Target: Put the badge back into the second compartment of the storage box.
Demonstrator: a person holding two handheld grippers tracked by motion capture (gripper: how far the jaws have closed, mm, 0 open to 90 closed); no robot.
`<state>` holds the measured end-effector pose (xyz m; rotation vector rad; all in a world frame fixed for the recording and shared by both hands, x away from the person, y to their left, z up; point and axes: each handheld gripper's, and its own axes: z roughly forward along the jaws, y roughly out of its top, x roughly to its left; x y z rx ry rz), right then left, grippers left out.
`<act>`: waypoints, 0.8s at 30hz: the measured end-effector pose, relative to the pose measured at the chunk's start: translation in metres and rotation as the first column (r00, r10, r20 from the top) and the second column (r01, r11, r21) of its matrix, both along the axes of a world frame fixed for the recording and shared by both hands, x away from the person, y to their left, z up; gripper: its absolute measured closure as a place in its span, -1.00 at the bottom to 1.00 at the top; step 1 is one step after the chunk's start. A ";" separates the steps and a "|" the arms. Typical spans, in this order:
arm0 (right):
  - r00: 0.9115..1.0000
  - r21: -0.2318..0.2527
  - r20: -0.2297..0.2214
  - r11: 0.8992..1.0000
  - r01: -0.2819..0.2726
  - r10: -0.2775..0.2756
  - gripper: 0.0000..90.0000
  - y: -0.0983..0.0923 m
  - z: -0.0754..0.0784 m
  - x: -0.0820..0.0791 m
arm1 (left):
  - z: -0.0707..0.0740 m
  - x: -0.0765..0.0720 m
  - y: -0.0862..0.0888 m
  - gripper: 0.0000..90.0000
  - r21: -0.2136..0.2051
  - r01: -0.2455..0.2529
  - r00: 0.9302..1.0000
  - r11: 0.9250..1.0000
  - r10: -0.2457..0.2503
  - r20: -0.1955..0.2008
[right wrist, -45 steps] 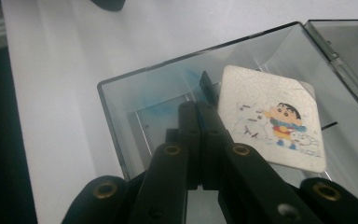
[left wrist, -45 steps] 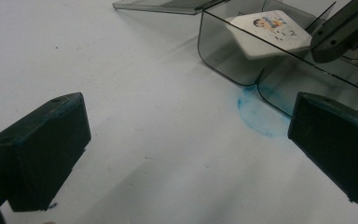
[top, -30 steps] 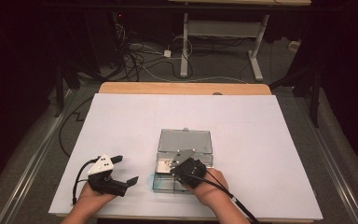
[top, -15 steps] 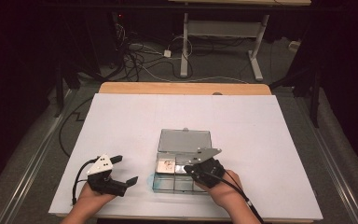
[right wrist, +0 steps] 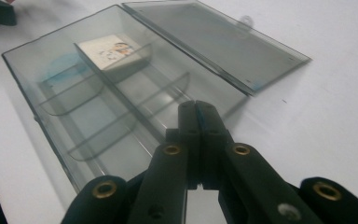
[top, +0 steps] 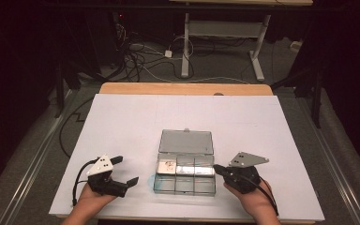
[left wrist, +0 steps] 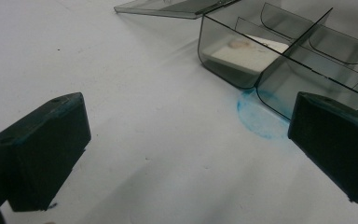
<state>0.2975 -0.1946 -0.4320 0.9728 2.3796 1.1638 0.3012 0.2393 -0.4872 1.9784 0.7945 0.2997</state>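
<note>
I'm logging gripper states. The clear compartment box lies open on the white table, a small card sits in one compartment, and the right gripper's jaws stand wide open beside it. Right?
Not quite: the right gripper is shut, jaws pressed together with nothing between them, as the right gripper view shows. The box is open, with the card in one compartment.

Box [top: 185,173] clear smoky glossy plastic; table cover [top: 122,117] matt white paper.

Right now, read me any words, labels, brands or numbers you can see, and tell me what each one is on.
No text can be read.
The white card in a corner compartment of the clear box has small coloured print, too blurred to read.
The box's open lid and the grippers carry no lettering that I can make out.
</note>
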 end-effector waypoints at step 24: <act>0.984 -0.008 -0.018 0.984 0.177 -0.177 0.90 -0.061 -0.041 -0.022 | 0.000 0.000 -0.001 -1.00 0.003 0.003 1.000 1.000 -0.003 -0.001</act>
